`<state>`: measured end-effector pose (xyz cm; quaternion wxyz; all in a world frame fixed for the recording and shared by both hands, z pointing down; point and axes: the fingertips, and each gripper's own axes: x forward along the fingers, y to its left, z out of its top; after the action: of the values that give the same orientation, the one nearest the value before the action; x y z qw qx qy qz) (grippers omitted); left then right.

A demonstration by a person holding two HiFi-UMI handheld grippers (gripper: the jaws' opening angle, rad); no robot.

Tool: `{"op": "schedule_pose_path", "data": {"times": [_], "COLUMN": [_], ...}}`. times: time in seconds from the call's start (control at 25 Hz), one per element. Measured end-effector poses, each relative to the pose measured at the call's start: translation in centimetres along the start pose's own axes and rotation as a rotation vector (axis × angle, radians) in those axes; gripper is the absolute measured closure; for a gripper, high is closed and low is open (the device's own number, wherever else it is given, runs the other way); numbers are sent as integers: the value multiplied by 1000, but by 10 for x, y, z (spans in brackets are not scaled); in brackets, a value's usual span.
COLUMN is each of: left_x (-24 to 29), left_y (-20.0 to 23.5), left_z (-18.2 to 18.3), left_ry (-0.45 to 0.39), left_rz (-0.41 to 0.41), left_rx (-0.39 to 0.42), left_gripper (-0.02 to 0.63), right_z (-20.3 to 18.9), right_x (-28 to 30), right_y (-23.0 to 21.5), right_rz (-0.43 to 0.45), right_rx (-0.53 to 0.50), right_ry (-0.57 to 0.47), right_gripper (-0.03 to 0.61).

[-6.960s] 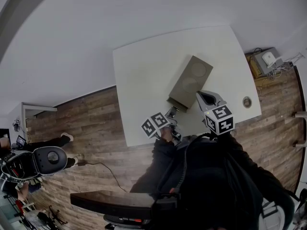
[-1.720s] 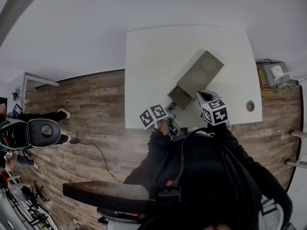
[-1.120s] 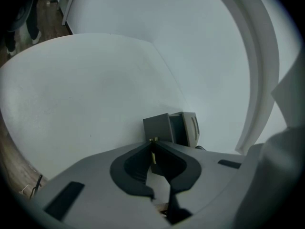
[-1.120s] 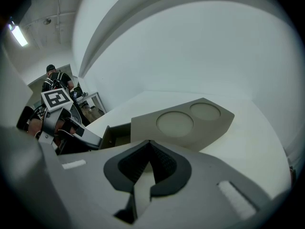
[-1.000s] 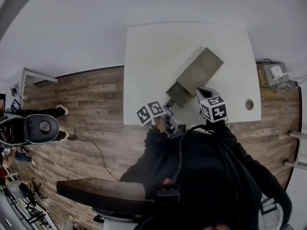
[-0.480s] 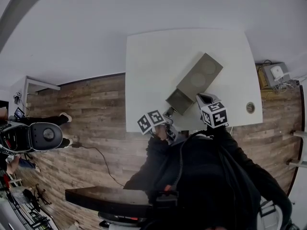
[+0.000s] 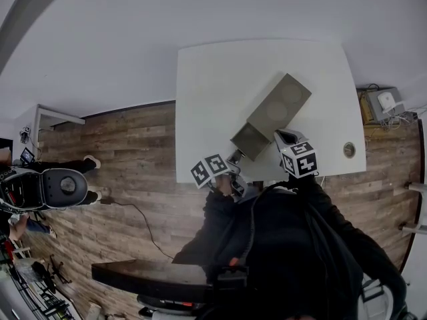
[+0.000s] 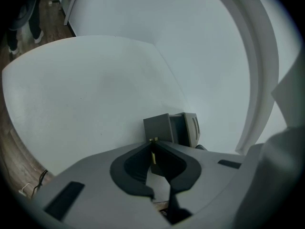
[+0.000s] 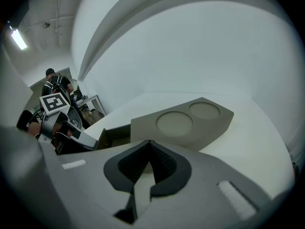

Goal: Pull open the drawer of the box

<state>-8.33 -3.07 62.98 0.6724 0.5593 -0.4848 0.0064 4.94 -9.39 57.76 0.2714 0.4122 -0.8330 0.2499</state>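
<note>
A grey-brown box (image 7: 275,107) with two round recesses in its top lies slantwise on the white table (image 7: 213,79). Its drawer (image 7: 247,141) sticks out at the near end and shows a dark inside. My left gripper (image 7: 235,157) is at the drawer front (image 8: 156,128), shut (image 8: 152,144) on the small brass knob (image 8: 153,152). My right gripper (image 7: 283,136) is beside the box's near right side, shut (image 9: 150,143) with nothing between its jaws. In the right gripper view the box (image 9: 190,120) fills the middle, with the open drawer (image 9: 114,136) at its left.
The table's near edge runs just under both grippers, with wood floor (image 7: 120,159) beyond it. A round grommet (image 7: 349,150) sits in the table's near right corner. A white device with cables (image 7: 377,99) lies on the floor at the right. A person (image 9: 56,87) stands far off.
Since seven seconds ago the drawer has slid out of the box toward me, with the left gripper on its knob. Over the last half second hardly anything moved.
</note>
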Motion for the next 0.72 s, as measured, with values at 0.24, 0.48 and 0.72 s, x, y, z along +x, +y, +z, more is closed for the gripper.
{"op": "schedule_pose_path", "data": {"times": [0.24, 0.48, 0.72], "left_x": [2, 2, 2], "left_y": [3, 2, 2], "left_z": [0, -1, 1], "left_ry": [-3, -2, 1], "left_rz": [0, 0, 1], "left_rx": [5, 3, 3], "left_gripper": [589, 589, 589], "right_z": [-2, -2, -1], "right_x": [2, 1, 2], "right_y": [-1, -2, -2], "right_rz": [-1, 0, 0], "right_rx": [0, 2, 5], "right_ry": [-4, -5, -7], "right_gripper": [585, 585, 584]}}
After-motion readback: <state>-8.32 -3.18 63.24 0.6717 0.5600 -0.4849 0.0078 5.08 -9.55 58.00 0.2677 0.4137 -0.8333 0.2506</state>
